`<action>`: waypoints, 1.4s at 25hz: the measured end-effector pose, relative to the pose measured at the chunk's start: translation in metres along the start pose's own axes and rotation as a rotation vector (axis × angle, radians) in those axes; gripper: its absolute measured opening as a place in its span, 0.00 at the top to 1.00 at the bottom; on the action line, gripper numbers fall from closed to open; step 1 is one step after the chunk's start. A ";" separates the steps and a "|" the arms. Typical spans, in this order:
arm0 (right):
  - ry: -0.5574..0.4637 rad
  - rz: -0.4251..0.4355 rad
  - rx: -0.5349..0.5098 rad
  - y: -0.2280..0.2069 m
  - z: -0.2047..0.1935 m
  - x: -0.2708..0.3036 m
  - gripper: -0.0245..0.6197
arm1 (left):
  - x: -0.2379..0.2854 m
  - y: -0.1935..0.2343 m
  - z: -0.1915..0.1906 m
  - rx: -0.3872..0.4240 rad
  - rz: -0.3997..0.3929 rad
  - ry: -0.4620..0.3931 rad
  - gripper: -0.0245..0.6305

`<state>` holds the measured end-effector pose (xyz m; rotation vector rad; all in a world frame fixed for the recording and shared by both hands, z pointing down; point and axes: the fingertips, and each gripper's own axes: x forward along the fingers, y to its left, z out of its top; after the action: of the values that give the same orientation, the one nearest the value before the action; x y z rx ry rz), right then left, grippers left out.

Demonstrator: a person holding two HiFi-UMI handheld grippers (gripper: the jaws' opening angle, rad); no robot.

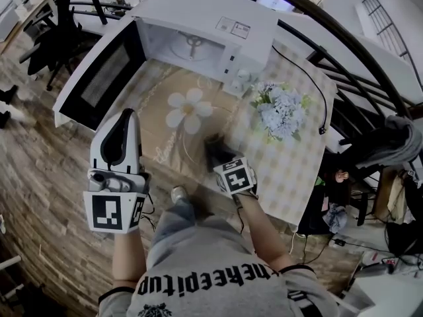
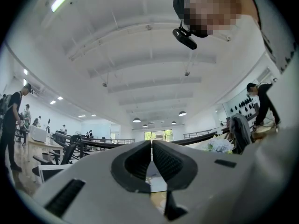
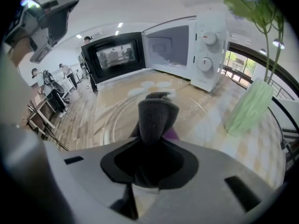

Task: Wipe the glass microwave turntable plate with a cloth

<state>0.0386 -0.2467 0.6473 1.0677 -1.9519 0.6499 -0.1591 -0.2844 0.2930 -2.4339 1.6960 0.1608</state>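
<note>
**Cloth clamped over the plate, left gripper raised and shut**

At the far left of the table, the microwave's door [image 1: 99,78] hangs wide open, its dark window facing up and out. The white microwave [image 1: 211,18] stands at the far edge with its cavity bare and lit.

Near the left edge of the table, the left gripper [image 1: 127,116] is lifted clear of the surface. Its own view looks at the ceiling, and its jaws meet tip to tip with nothing between them.

Towards the middle, the glass turntable plate [image 3: 114,115] lies flat on the flower-print tablecloth [image 1: 188,107], in front of the open microwave. Its clear rim shows as a faint ring in the right gripper view.

The right gripper [image 1: 218,156] is clamped on a dark grey cloth [image 3: 158,113]. The cloth stands up in a folded hump beyond the jaws, over the near part of the plate. Whether it presses on the glass cannot be told.

To the right, a bunch of pale flowers [image 1: 281,111] stands in a green vase [image 3: 247,111], beside the plate and near the microwave's dials [image 3: 205,50].
</note>
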 end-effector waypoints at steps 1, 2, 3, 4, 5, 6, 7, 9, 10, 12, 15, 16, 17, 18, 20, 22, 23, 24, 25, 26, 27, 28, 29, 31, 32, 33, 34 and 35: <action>0.000 -0.010 0.005 -0.006 -0.001 0.000 0.81 | 0.000 -0.001 0.000 0.001 0.001 0.000 0.94; -0.001 -0.018 0.011 -0.012 -0.002 -0.001 0.81 | -0.001 -0.002 0.001 0.002 0.002 -0.001 0.94; -0.003 -0.026 0.018 -0.017 -0.002 -0.002 0.81 | -0.002 -0.002 0.002 0.003 0.003 -0.002 0.94; -0.004 -0.035 0.025 -0.023 -0.003 -0.003 0.81 | -0.002 -0.003 0.003 0.003 0.004 -0.003 0.94; -0.004 -0.045 0.032 -0.029 -0.003 -0.004 0.81 | -0.003 -0.004 0.004 0.004 0.004 -0.004 0.94; -0.004 -0.056 0.039 -0.035 -0.004 -0.005 0.81 | -0.003 -0.005 0.004 0.005 0.004 -0.005 0.94; -0.003 -0.067 0.045 -0.041 -0.005 -0.006 0.81 | -0.003 -0.006 0.005 0.005 0.003 -0.005 0.94; -0.003 -0.088 0.057 -0.053 -0.007 -0.008 0.81 | -0.003 -0.008 0.005 0.006 0.001 -0.005 0.94; -0.002 -0.097 0.063 -0.058 -0.008 -0.009 0.81 | -0.004 -0.009 0.006 0.007 0.001 -0.005 0.94; -0.001 -0.109 0.074 -0.067 -0.009 -0.011 0.81 | -0.004 -0.011 0.007 0.009 -0.002 -0.006 0.94; -0.004 -0.120 0.085 -0.074 -0.011 -0.013 0.81 | -0.007 -0.013 0.008 0.012 -0.002 -0.008 0.94; -0.006 -0.122 0.086 -0.074 -0.011 -0.013 0.81 | -0.008 -0.014 0.009 0.012 -0.001 -0.009 0.94; -0.008 -0.122 0.084 -0.074 -0.011 -0.013 0.81 | -0.009 -0.014 0.010 0.012 0.000 -0.010 0.94; -0.012 -0.120 0.082 -0.073 -0.010 -0.013 0.81 | -0.010 -0.015 0.011 0.011 0.002 -0.010 0.94; -0.030 -0.104 0.079 -0.071 -0.010 -0.014 0.81 | -0.013 -0.018 0.011 0.010 0.002 -0.008 0.94; -0.066 -0.083 0.074 -0.066 -0.010 -0.020 0.81 | -0.015 -0.025 0.011 0.010 -0.006 -0.007 0.94; -0.089 -0.075 0.070 -0.062 -0.009 -0.025 0.81 | -0.015 -0.028 0.011 0.010 -0.010 -0.007 0.94; -0.114 -0.070 0.067 -0.059 -0.008 -0.030 0.81 | -0.016 -0.031 0.011 0.009 -0.013 -0.007 0.94; -0.142 -0.066 0.067 -0.055 -0.007 -0.035 0.81 | -0.017 -0.034 0.012 0.007 -0.015 -0.007 0.94; -0.169 -0.061 0.068 -0.051 -0.005 -0.041 0.80 | -0.017 -0.037 0.012 0.006 -0.017 -0.006 0.94; -0.196 -0.057 0.070 -0.048 -0.003 -0.047 0.80 | -0.018 -0.040 0.013 0.005 -0.019 -0.006 0.94; -0.222 -0.054 0.068 -0.045 -0.002 -0.053 0.80 | -0.019 -0.044 0.014 0.004 -0.022 -0.005 0.94; -0.246 -0.055 0.061 -0.042 0.000 -0.059 0.80 | -0.020 -0.048 0.015 0.004 -0.025 -0.006 0.94; -0.292 -0.067 0.036 -0.037 0.004 -0.073 0.80 | -0.022 -0.056 0.016 0.001 -0.031 -0.008 0.94; -0.316 -0.076 0.024 -0.036 0.006 -0.081 0.80 | -0.023 -0.060 0.017 -0.002 -0.034 -0.009 0.94; -0.342 -0.086 0.016 -0.035 0.008 -0.089 0.80 | -0.024 -0.064 0.018 -0.004 -0.036 -0.009 0.94; -0.367 -0.094 0.013 -0.033 0.009 -0.098 0.80 | -0.025 -0.068 0.019 -0.006 -0.038 -0.009 0.94; -0.390 -0.101 0.012 -0.032 0.010 -0.106 0.80 | -0.026 -0.072 0.020 -0.008 -0.041 -0.009 0.94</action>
<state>0.0964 -0.2236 0.5551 1.3716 -2.2047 0.4203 -0.1007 -0.2320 0.2841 -2.4675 1.6434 0.1735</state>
